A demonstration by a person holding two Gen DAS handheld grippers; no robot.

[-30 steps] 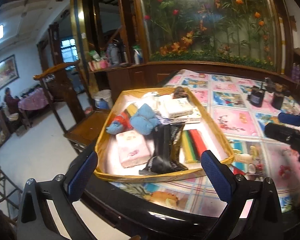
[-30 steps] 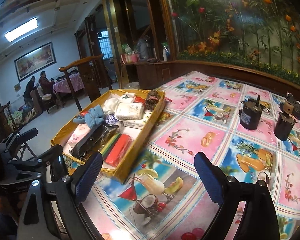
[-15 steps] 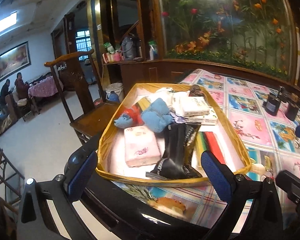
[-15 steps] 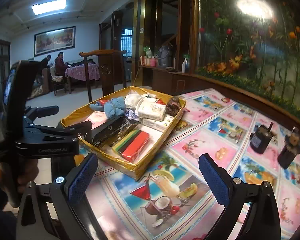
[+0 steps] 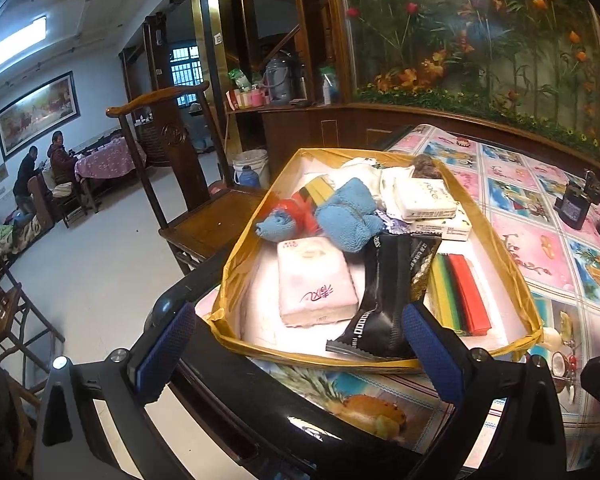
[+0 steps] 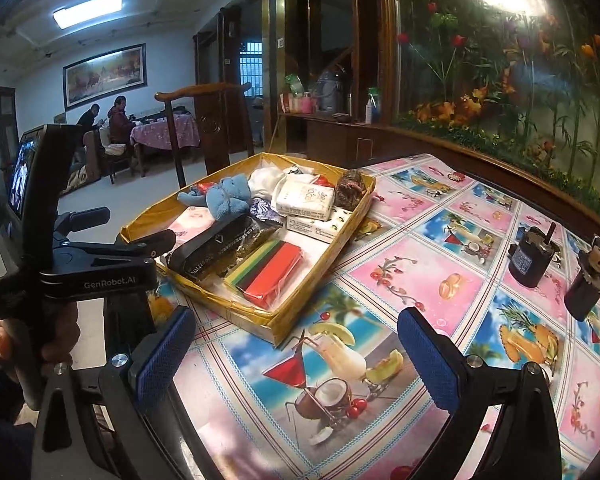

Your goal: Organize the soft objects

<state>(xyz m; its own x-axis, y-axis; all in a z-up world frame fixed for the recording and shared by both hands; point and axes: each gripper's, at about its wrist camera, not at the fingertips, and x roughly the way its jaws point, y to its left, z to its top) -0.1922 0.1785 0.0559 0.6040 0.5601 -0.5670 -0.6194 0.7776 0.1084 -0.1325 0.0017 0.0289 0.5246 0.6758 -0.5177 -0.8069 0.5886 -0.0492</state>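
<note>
Left wrist view showed the desk [image 5: 540,248] under a picture-print cloth, with a yellow tray [image 5: 236,256] sitting at its near corner, packed with soft stuff. Largest item in the tray was the pink tissue pack [image 5: 316,280], lying flat at the near left, then the black snack pouch [image 5: 384,292] leaning over the near rim beside it. Blue knit cloth [image 5: 348,216] was bunched in the middle, touching the tissue pack's far edge. A white tissue pack [image 5: 424,198] sat on a flat white box further back, and a striped sponge stack [image 5: 460,288] lay flat at the near right.

Left tool [image 5: 300,348] hung just short of the tray's near rim, fingers wide apart, nothing between them. Right tool [image 6: 296,356] was over bare cloth to the right of the tray, also spread and empty, with the left handle visible at its left edge.

Judged step: reach in for the first soft item. To do it well, probably go for the tissue pack or the pouch as they were nearest, clear the rim first, come down with fingers straddling the short side, and squeeze gently since it will squash. Pouch looked slippery and overlapped the sponge, so it could drag neighbours. Two dark cylinders [image 6: 534,262] stood well apart on the desk, no obstacle
</note>
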